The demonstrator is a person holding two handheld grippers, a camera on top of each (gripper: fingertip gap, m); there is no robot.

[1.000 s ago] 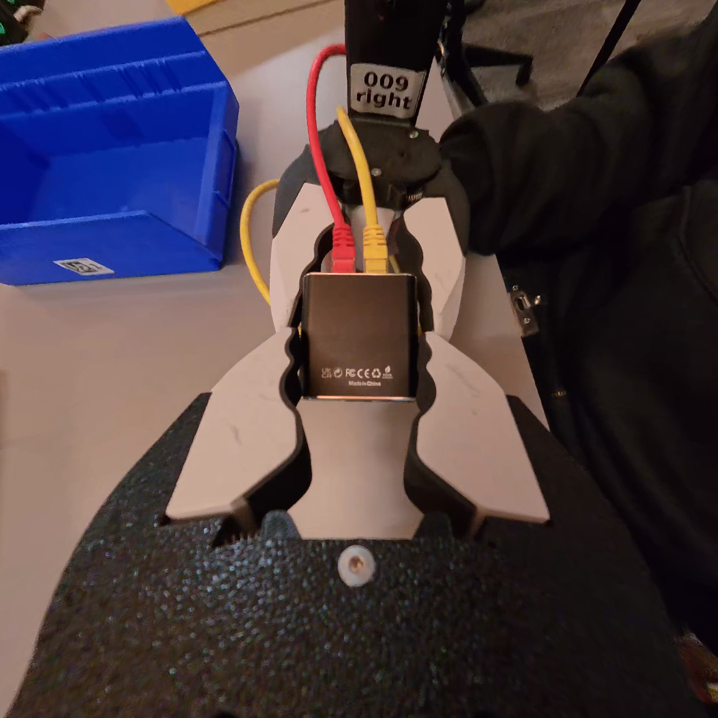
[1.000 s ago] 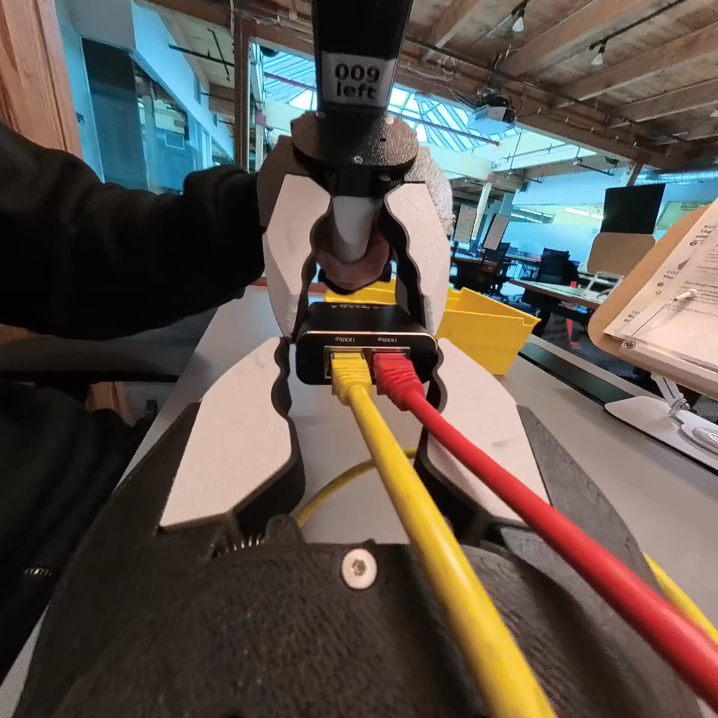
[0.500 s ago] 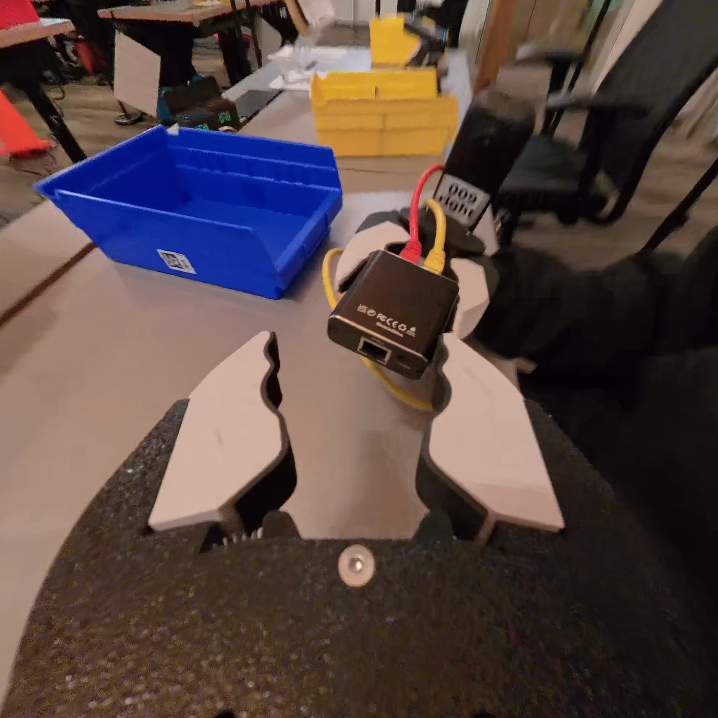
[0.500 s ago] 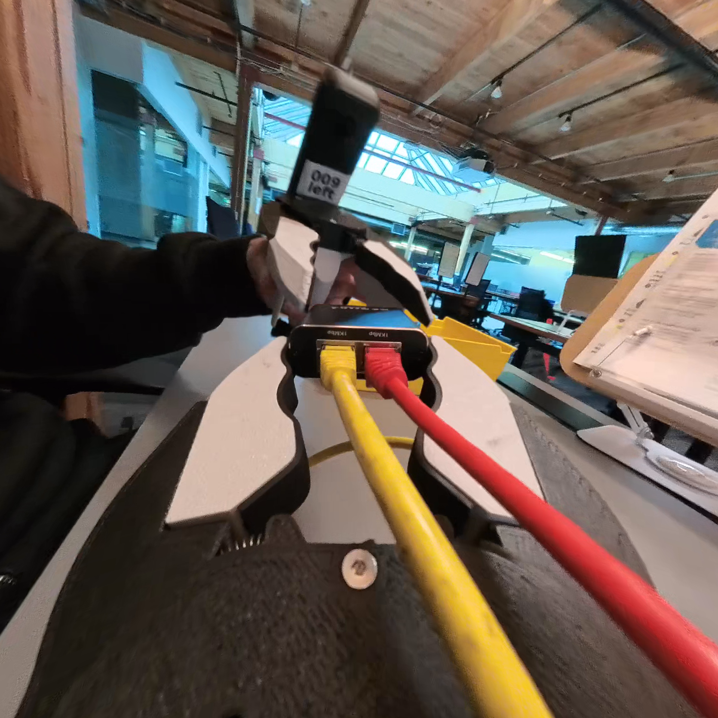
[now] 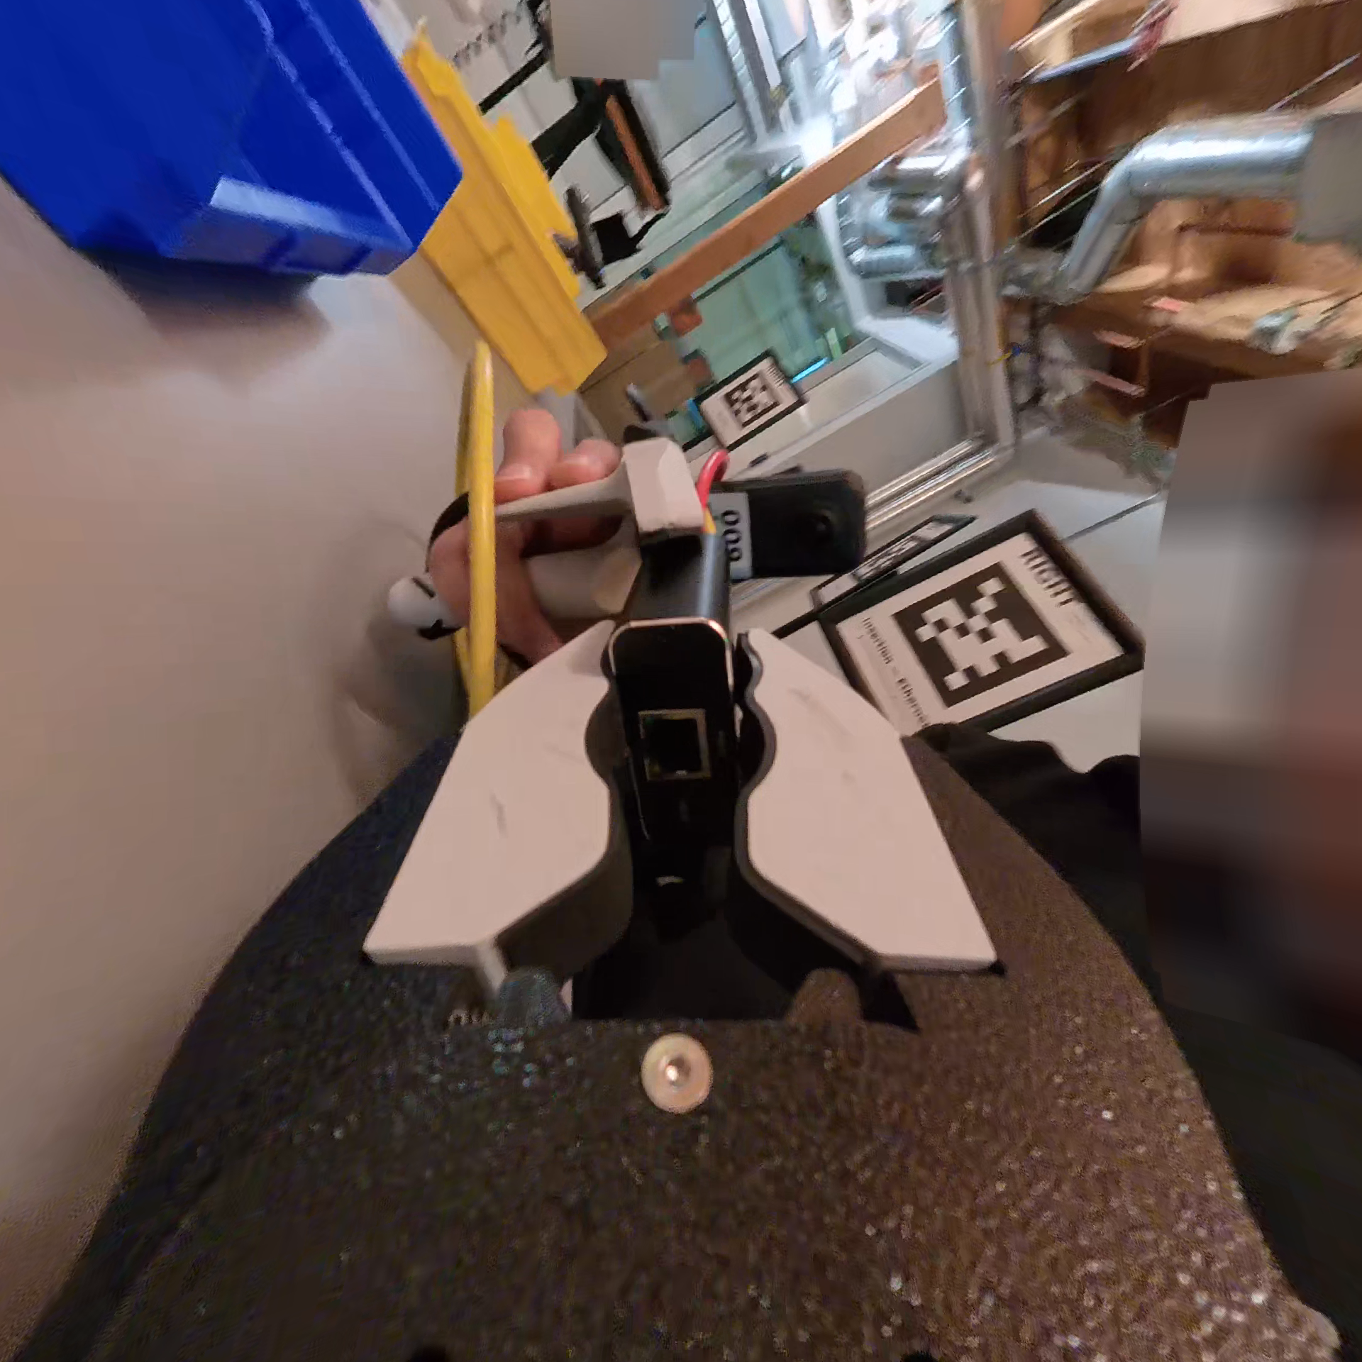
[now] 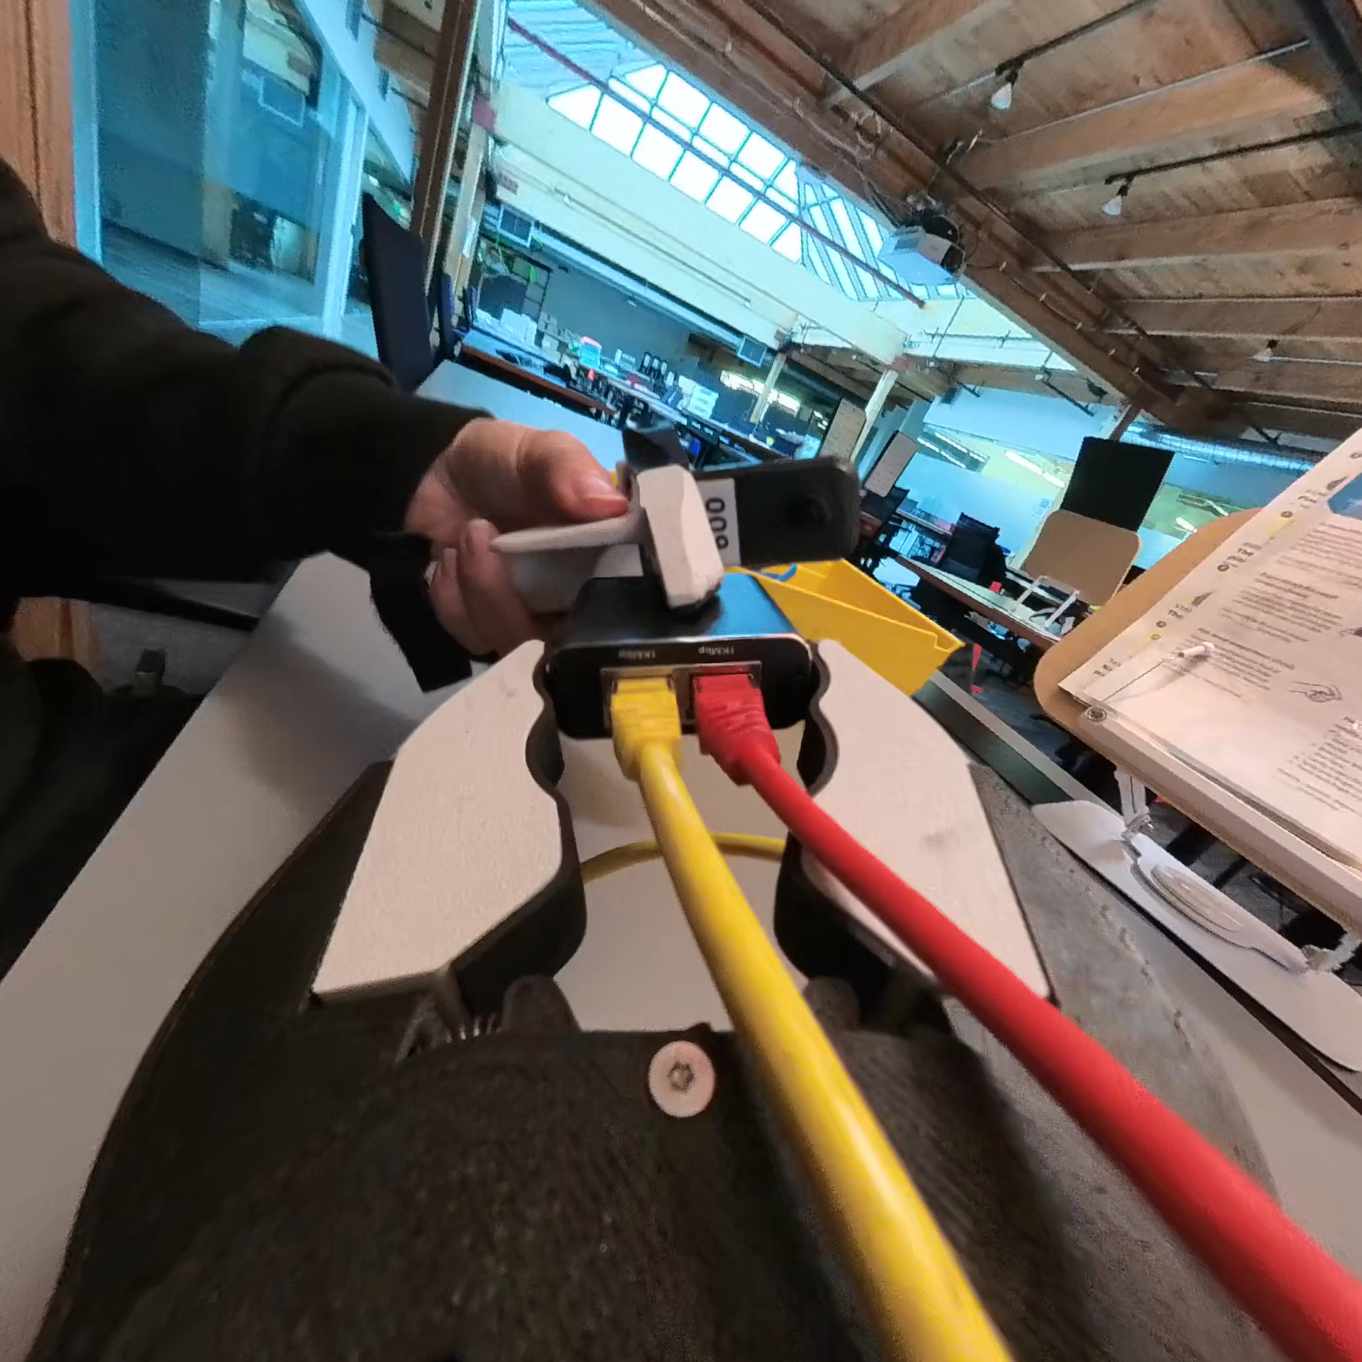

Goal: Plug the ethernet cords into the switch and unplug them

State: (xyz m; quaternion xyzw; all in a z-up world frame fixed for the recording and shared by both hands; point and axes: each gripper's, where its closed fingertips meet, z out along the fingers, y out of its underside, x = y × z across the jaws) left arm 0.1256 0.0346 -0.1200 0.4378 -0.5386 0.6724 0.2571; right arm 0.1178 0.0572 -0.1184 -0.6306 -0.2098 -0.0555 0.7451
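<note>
Switch (image 6: 678,663) sits clamped between both grippers' jaws: left gripper (image 5: 674,667) closed on one end, right gripper (image 6: 678,700) closed on the end holding yellow cord (image 6: 737,921) and red cord (image 6: 921,884).

Both cords (image 6: 737,884) block switch (image 6: 678,656) front.

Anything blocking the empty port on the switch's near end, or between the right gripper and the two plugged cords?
Nothing visible. The switch shows its single port open toward the left gripper, which clamps it. The yellow cord and red cord run back between the right gripper fingers, unobstructed.
</note>
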